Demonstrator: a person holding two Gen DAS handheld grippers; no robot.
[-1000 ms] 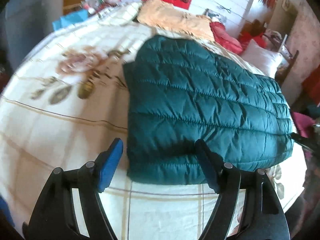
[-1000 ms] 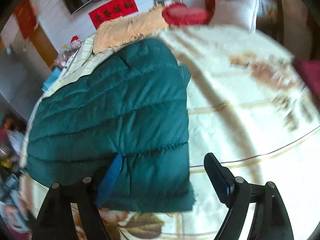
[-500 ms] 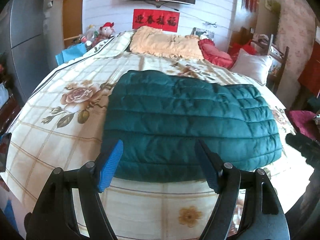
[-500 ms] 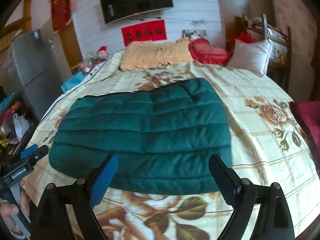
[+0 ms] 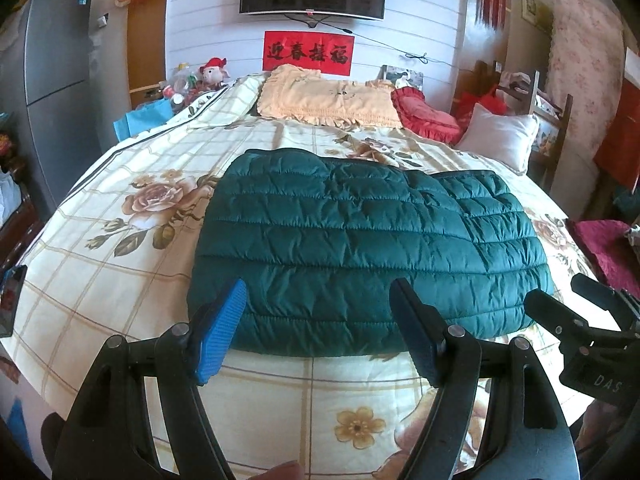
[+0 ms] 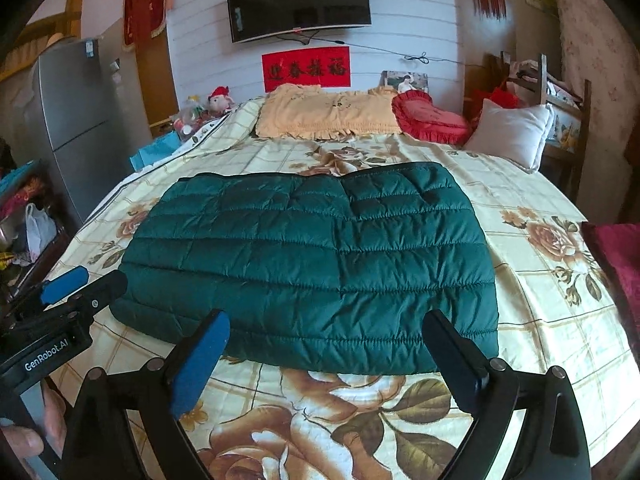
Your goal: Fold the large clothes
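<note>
Teal quilted down jacket (image 5: 368,256) lay folded flat on the floral bedspread (image 5: 120,280), long axis running left to right, directly ahead of both grippers; I held left gripper (image 5: 320,320) and right gripper (image 6: 328,344) level, near its front hem, neither touching, jaws spread wide and empty; I judged neither nearer.

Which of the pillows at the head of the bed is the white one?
The white pillow at the right edge of the bed, propped upright. The red heart-shaped cushion lies beside it, and the wide peach frilled pillow lies flat in the middle.
</note>
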